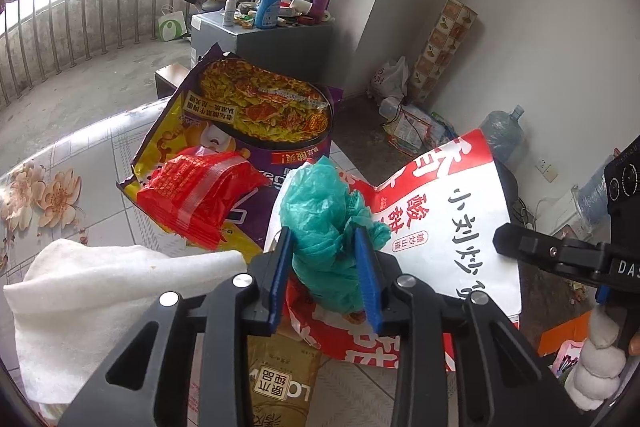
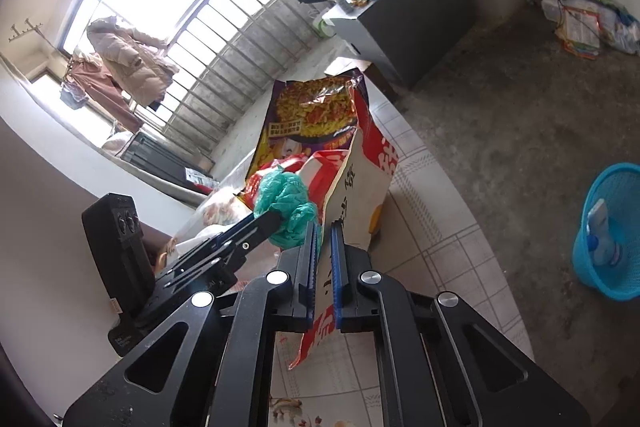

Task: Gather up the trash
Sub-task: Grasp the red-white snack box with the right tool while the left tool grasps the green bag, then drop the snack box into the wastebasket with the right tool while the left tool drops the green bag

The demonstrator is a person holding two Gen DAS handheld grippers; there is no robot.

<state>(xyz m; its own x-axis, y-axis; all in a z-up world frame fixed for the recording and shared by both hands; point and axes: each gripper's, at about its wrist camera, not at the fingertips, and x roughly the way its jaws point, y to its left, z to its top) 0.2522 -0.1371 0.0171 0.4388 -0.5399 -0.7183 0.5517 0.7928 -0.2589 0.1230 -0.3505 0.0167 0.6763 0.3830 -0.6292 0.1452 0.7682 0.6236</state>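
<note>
The left hand-held gripper (image 1: 326, 267) has its two blue fingers pinching a crumpled green plastic bag (image 1: 328, 227), which bulges out above and below the pads. The right hand-held gripper (image 2: 325, 267) is pressed almost together on the thin edge of a red-and-white snack bag (image 2: 360, 183), holding that edge up off the table (image 2: 424, 251). The green bag sits on the red-and-white one, so both grips meet at the same heap.

Just behind lie a red wrapper (image 1: 200, 195) and, under it, a large purple noodle bag (image 1: 256, 107). A white cloth (image 1: 100, 287) lies to the left on the table, and a brown packet (image 1: 280, 387) shows beneath the left fingers. A blue basket (image 2: 612, 235) stands on the floor well apart from the table, with a bottle (image 2: 604, 239) already inside; it looks like the likely place for the trash.

Risks, as a guess: the green bag is soft and slippery, so it may squeeze out of the pads when lifted. The snack bag is held only by its edge; it could tear, slip, or swing and sweep the red wrapper off the table. Lifting both at once may drag one against the other.

Count: two hand-held grippers, one green bag, one red-and-white bag, one red wrapper, one purple bag, one cloth, one brown packet, one basket.
</note>
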